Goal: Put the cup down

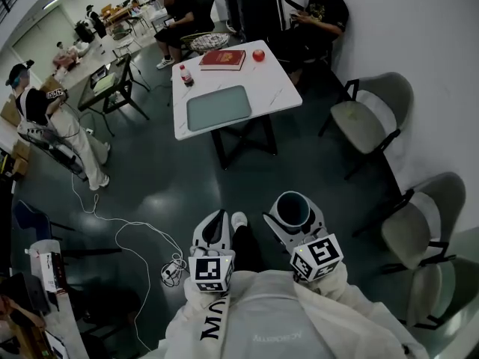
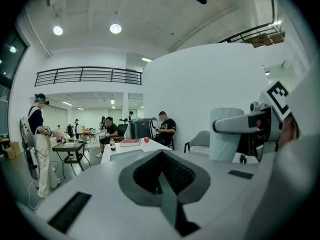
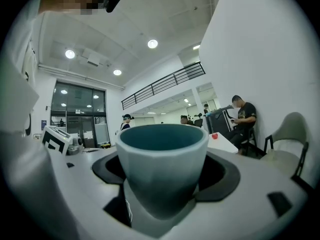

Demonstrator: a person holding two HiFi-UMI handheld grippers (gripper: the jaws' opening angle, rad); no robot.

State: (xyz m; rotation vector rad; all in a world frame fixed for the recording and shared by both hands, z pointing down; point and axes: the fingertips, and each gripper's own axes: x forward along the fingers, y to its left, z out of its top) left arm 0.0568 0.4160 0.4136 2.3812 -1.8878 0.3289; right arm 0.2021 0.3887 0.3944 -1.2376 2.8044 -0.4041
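Note:
A grey-blue cup [image 1: 292,209] with a dark teal inside stands upright between the jaws of my right gripper [image 1: 293,215], held over the dark floor in front of me. In the right gripper view the cup [image 3: 162,164] fills the middle, and the right gripper [image 3: 162,194] is shut on its lower body. My left gripper [image 1: 218,224] is to the cup's left, jaws together and empty. The left gripper view shows its closed jaws [image 2: 162,181] and, off to the right, the cup [image 2: 226,134].
A white table [image 1: 278,88] stands ahead, carrying a grey tray [image 1: 218,108], a red book [image 1: 223,58], a red apple [image 1: 258,55] and a bottle [image 1: 186,75]. Grey chairs [image 1: 370,118] line the right wall. A white cable [image 1: 127,230] lies on the floor at the left. People sit and stand beyond.

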